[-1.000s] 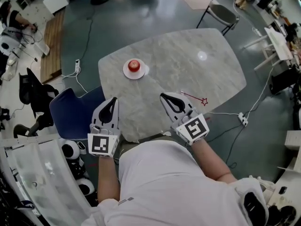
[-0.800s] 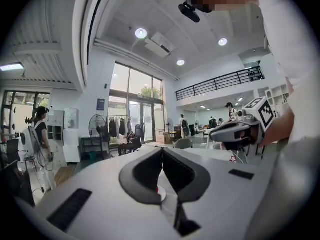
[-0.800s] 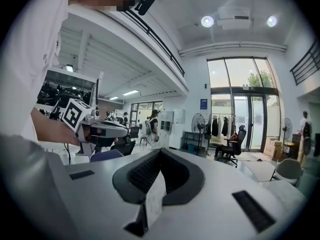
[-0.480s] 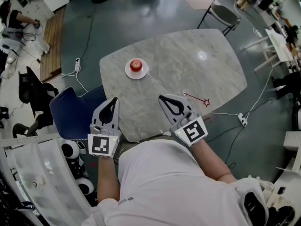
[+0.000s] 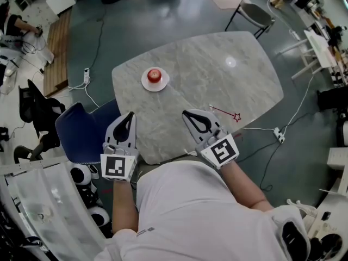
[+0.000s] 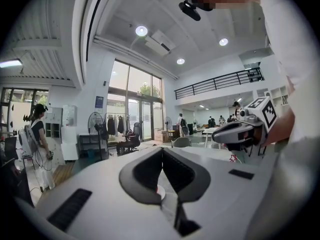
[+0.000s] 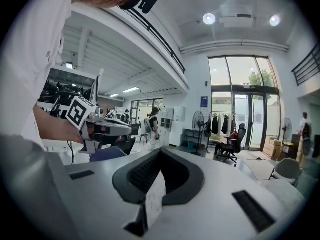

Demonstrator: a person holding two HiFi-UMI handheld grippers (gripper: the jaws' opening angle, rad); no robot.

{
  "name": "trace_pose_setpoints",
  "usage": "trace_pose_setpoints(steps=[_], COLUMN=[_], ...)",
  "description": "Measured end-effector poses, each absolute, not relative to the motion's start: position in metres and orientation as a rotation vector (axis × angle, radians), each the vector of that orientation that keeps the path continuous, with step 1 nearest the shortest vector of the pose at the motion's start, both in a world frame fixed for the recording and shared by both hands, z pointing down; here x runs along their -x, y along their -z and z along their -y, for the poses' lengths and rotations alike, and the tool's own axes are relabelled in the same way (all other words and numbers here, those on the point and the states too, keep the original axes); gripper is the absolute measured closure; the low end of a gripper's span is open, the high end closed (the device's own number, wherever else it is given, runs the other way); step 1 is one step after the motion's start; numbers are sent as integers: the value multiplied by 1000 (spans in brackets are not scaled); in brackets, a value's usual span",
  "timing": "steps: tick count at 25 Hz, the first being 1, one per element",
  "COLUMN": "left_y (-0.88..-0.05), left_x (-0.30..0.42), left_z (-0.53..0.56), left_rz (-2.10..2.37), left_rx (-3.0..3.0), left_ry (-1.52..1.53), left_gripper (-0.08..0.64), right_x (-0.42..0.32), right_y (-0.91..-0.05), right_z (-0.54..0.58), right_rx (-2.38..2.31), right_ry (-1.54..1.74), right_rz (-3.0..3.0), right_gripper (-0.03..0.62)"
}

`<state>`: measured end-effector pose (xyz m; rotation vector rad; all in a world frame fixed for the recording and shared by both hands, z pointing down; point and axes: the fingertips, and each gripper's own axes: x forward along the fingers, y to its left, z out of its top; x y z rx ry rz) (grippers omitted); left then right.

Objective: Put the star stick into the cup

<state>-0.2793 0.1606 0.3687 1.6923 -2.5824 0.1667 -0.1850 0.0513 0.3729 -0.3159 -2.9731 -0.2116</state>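
Note:
A small red cup (image 5: 155, 75) stands on a white saucer at the far left of the marble table (image 5: 217, 75). The star stick (image 5: 225, 112), thin and red with a star at its right end, lies flat near the table's front right edge. My right gripper (image 5: 188, 113) hovers just left of the stick, jaws together, holding nothing. My left gripper (image 5: 130, 115) is at the near left edge, also shut and empty. In the left gripper view, a bit of the cup (image 6: 159, 189) shows below the jaws' tips (image 6: 162, 151), and the star (image 6: 232, 158) shows under the right gripper (image 6: 245, 129).
A blue chair (image 5: 87, 129) stands at the table's left front corner. A grey chair (image 5: 255, 15) is beyond the far side. Cables and a power strip (image 5: 280, 136) lie on the floor to the right. A person stands far off in the left gripper view.
The head view has shifted slightly. Both grippers stay at about the same spots by the near table edge, and the stick and cup have not moved.

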Motion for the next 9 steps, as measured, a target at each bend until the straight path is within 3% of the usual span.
trace_pose_setpoints(steps=[9], left_y=[-369], left_x=[274], left_z=[-151], left_rz=[2571], left_rx=[-1721], left_ry=[-190], left_gripper=[555], right_x=[176], right_y=[-381], right_z=[-42], right_rx=[277], right_ry=[183], right_rz=[2961], right_gripper=[581])
